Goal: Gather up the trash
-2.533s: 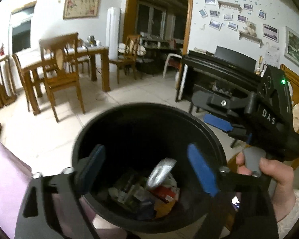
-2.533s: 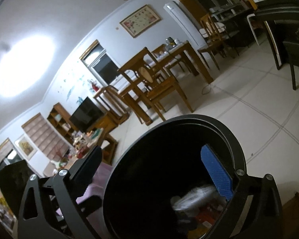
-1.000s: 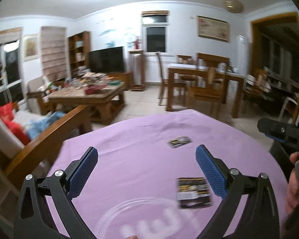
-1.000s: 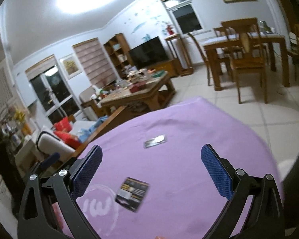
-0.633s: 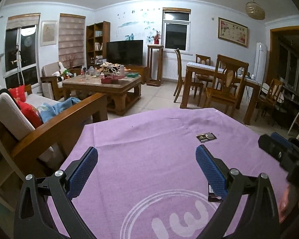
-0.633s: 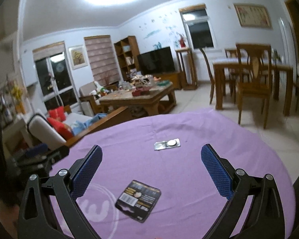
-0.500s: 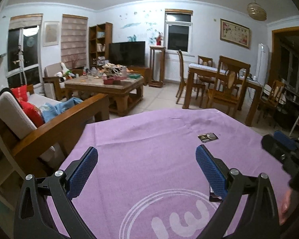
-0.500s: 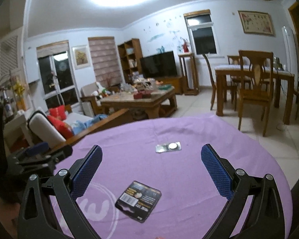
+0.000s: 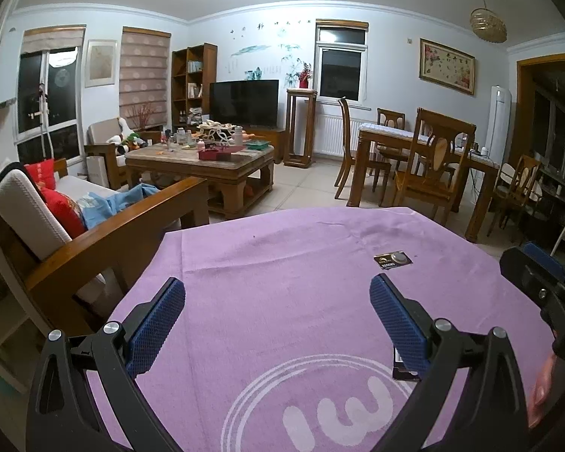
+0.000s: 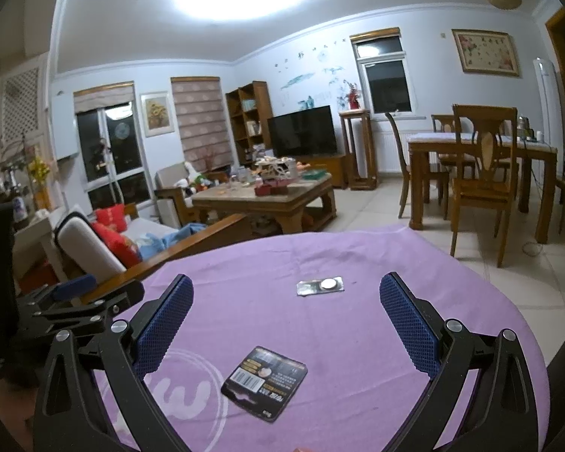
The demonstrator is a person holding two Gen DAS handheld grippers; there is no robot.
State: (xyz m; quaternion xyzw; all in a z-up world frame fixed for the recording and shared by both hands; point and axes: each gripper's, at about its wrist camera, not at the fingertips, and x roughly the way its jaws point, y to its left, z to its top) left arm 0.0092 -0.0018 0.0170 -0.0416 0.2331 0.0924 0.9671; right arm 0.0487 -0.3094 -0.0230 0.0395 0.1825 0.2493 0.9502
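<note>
Two pieces of trash lie on the purple tablecloth (image 10: 358,339). A black battery card (image 10: 264,382) with a barcode lies close below my right gripper (image 10: 285,312), which is open and empty. A silver coin-cell blister pack (image 10: 320,285) lies farther out, near the table's far edge. In the left wrist view my left gripper (image 9: 277,318) is open and empty over the cloth; the blister pack (image 9: 393,259) is ahead to the right, and the black card (image 9: 403,367) shows mostly hidden behind the right finger. The other gripper (image 9: 538,282) shows at the right edge.
The purple cloth (image 9: 282,263) has a white circular logo (image 9: 320,403) near me. A wooden sofa arm (image 9: 105,226) stands left of the table. Beyond are a cluttered coffee table (image 9: 207,158), a dining table with chairs (image 9: 414,150) and tiled floor.
2.5 s ago both grippers hung over a black bin holding trash. Both have since swung back to the purple table and steadied; in the last half second the views barely shift.
</note>
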